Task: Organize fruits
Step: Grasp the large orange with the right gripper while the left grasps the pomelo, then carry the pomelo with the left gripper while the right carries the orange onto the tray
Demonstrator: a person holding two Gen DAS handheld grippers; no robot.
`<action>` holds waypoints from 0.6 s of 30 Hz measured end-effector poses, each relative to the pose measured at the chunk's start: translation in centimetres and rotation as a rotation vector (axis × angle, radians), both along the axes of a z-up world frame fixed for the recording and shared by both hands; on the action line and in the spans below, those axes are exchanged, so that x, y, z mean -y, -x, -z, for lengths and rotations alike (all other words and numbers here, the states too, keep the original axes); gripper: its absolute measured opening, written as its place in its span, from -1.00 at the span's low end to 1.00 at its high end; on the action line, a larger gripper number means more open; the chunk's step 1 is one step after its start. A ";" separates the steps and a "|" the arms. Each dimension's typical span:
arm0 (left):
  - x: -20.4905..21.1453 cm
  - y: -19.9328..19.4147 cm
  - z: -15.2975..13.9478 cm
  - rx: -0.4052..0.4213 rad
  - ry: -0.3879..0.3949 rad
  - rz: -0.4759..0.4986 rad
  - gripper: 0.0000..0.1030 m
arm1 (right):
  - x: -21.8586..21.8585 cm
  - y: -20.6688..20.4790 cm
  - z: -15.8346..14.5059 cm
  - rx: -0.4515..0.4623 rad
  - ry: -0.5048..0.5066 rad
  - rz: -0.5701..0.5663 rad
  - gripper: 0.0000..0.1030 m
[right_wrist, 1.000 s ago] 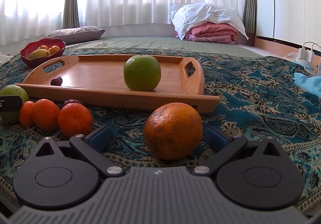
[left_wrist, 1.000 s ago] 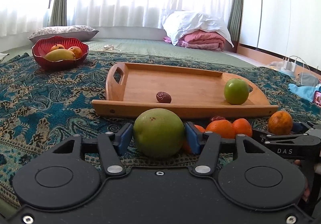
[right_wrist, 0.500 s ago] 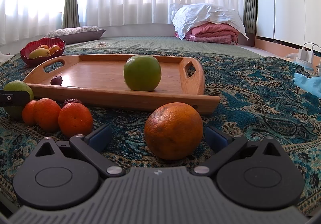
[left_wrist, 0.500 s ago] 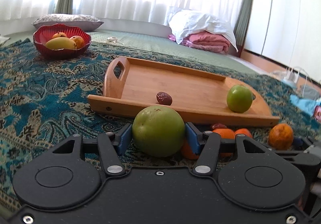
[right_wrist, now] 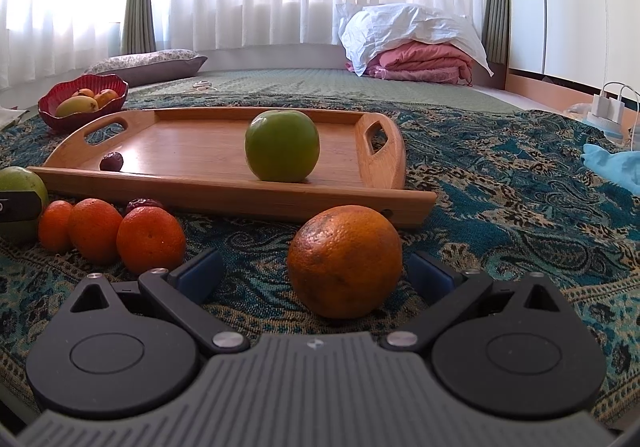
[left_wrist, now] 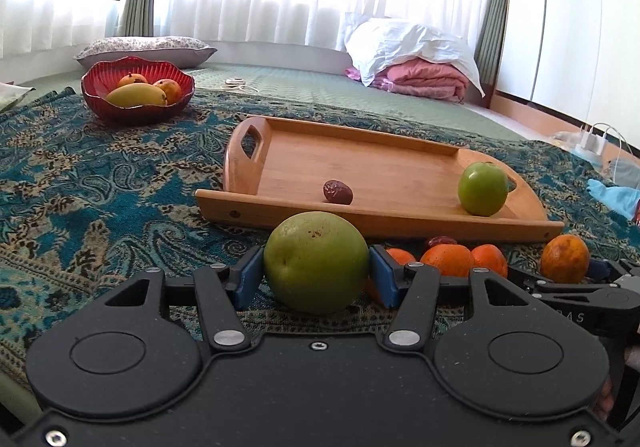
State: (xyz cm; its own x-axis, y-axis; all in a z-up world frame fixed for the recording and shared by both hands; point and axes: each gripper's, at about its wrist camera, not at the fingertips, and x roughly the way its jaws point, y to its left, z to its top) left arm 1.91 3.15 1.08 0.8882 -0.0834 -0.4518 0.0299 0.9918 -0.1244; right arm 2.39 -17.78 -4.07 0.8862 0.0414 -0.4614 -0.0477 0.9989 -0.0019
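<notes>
Since a second earlier, only the left wrist view had tilted slightly; the left gripper (left_wrist: pixel 316 275) kept its blue pads pressed on both sides of a large green fruit (left_wrist: pixel 316 261), near the wooden tray (left_wrist: pixel 372 217), seemingly to carry it there. At right, the right gripper (right_wrist: pixel 316 275) stayed still with jaws wide around an orange (right_wrist: pixel 345 261), pads clear of it. One green apple (right_wrist: pixel 282 145) and a date (left_wrist: pixel 338 191) already lay on the tray, on a patterned cloth (left_wrist: pixel 100 187).

Left tongs (left_wrist: pixel 316 277) clamped tight; right tongs (right_wrist: pixel 314 273) spread wide.
</notes>
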 end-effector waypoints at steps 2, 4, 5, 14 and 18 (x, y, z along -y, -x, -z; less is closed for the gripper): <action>-0.1 0.2 -0.1 -0.002 -0.001 -0.004 0.06 | -0.1 0.1 -0.2 0.001 0.000 0.012 0.98; -0.2 0.4 -0.2 -0.004 -0.005 -0.009 0.06 | -0.2 0.3 -0.4 0.006 0.005 0.024 0.93; -0.3 0.4 -0.3 -0.005 -0.007 -0.013 0.06 | -0.2 0.4 -0.5 0.007 0.008 0.028 0.91; -1.1 0.7 -1.2 0.013 -0.031 -0.041 0.06 | 0.3 1.2 -2.0 0.019 0.001 0.063 0.04; -1.2 0.4 -1.9 0.034 -0.036 -0.041 0.06 | 1.0 1.3 -2.7 0.023 -0.047 0.083 0.02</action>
State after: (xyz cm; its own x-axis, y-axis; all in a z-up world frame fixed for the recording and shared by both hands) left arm 1.51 4.34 3.00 0.9054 -0.0311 -0.4234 -0.0070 0.9961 -0.0881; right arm 1.06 -18.77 -1.34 0.8980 -0.0117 -0.4398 0.0347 0.9984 0.0444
